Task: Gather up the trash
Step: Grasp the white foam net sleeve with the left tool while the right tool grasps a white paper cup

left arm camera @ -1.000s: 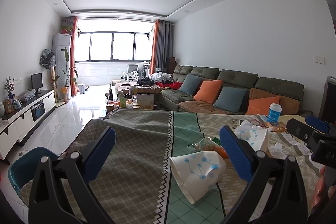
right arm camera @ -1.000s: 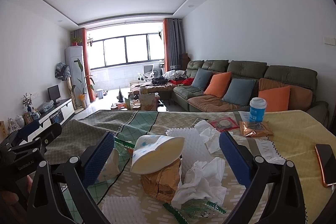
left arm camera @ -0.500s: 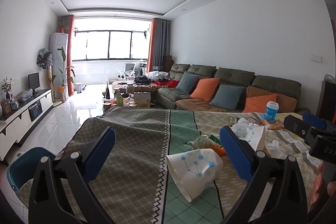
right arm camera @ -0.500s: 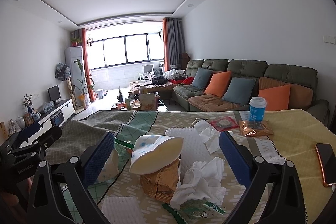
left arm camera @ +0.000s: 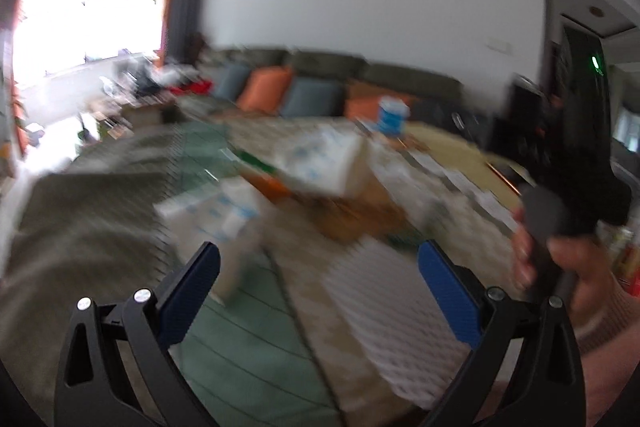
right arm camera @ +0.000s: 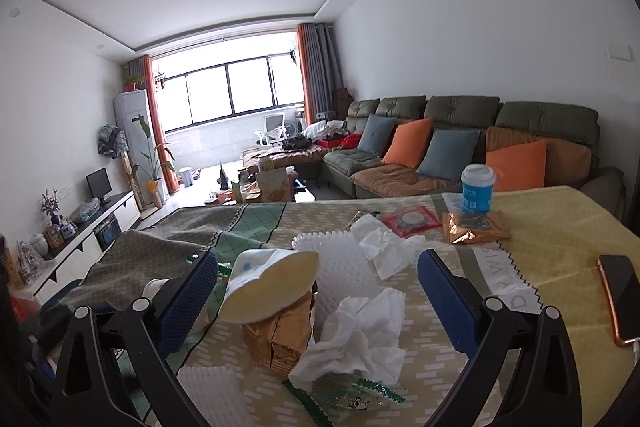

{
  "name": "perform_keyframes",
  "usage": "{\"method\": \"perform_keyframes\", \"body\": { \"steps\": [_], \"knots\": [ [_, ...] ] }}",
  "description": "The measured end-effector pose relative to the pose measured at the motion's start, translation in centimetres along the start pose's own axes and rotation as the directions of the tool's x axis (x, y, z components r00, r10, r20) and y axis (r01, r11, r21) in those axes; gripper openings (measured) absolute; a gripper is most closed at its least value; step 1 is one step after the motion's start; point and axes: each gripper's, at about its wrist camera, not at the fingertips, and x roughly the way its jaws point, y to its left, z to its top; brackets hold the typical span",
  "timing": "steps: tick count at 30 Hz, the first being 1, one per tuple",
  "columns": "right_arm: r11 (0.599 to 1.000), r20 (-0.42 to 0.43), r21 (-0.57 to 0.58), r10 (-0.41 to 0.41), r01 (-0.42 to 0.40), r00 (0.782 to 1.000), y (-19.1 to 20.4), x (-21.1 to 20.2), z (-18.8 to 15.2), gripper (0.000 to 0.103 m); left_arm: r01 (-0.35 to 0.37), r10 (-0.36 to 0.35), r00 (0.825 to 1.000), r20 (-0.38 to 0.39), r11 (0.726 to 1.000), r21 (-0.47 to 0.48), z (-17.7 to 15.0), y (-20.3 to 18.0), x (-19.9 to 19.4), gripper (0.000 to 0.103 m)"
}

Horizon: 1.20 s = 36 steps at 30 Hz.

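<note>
A table [right arm camera: 560,227] draped in a patchwork cloth of grey, green, beige and yellow is carrying the litter. Between the right fingers, a crushed paper cup [right arm camera: 268,283] is resting on a brown paper bag [right arm camera: 280,339], with crumpled tissue [right arm camera: 360,335] just beside it and a green-edged wrapper [right arm camera: 348,395] nearer the camera. Beyond the fingertips, white foam netting [right arm camera: 336,259], more tissue [right arm camera: 384,247], a red packet [right arm camera: 408,221], a gold pouch [right arm camera: 476,227] and a blue lidded cup [right arm camera: 478,189] are lying. Outside the right finger, a phone [right arm camera: 620,291] is sitting on the yellow part.
</note>
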Motion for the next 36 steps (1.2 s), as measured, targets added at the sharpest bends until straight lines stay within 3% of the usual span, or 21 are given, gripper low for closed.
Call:
{"method": "perform_keyframes", "body": {
  "steps": [5, 9, 13, 15, 17, 22, 24, 26, 32, 36],
  "knots": [
    [0.997, -0.06, 0.004, 0.083, -0.083, 0.995, 1.1, 0.8, -0.4, 0.094, 0.149, -0.153, 0.983, -0.097, 0.988, -0.05, -1.5, -0.1, 1.6, 0.075],
    [0.981, -0.159, 0.045, 0.194, -0.189, 0.968, 2.2, 2.7, -0.8, 0.083, 0.199, -0.209, 0.967, -0.147, 0.977, -0.075, -2.4, -0.4, 2.4, 0.055],
    [0.967, -0.219, 0.086, 0.254, -0.241, 0.942, 2.1, 4.5, -1.3, 0.072, 0.225, -0.242, 0.953, -0.181, 0.968, -0.11, -2.9, -0.3, 3.1, 0.032],
    [0.958, -0.244, 0.119, 0.282, -0.26, 0.928, 1.9, 5.4, -1.4, 0.065, 0.235, -0.257, 0.949, -0.18, 0.962, -0.137, -3.2, 0.2, 2.8, 0.026],
    [0.95, -0.27, 0.159, 0.302, -0.267, 0.914, 1.8, 6.3, -1.5, 0.051, 0.235, -0.26, 0.95, -0.175, 0.96, -0.151, -3.2, 0.8, 2.5, 0.019],
    [0.931, -0.287, 0.227, 0.345, -0.287, 0.894, 1.1, 7.4, -1.6, 0.016, 0.231, -0.256, 0.954, -0.154, 0.959, -0.164, -2.8, 1.7, 1.8, 0.013],
    [0.927, -0.281, 0.241, 0.349, -0.286, 0.894, 0.8, 7.2, -1.4, 0.008, 0.237, -0.262, 0.955, -0.14, 0.956, -0.174, -2.8, 2.0, 1.3, 0.013],
    [0.926, -0.275, 0.244, 0.352, -0.289, 0.895, 0.3, 7.1, -1.1, 0.004, 0.237, -0.261, 0.957, -0.126, 0.955, -0.177, -2.5, 2.5, 1.1, 0.013],
    [0.926, -0.231, 0.226, 0.353, -0.303, 0.907, 0.1, 5.6, 0.8, 0.004, 0.216, -0.23, 0.972, -0.054, 0.957, -0.194, -1.7, 4.5, -1.4, 0.013],
    [0.916, -0.203, 0.217, 0.381, -0.337, 0.902, 0.7, 4.8, 2.1, 0.004, 0.182, -0.188, 0.982, -0.009, 0.961, -0.209, -1.2, 5.8, -3.3, 0.013]
  ]
}}
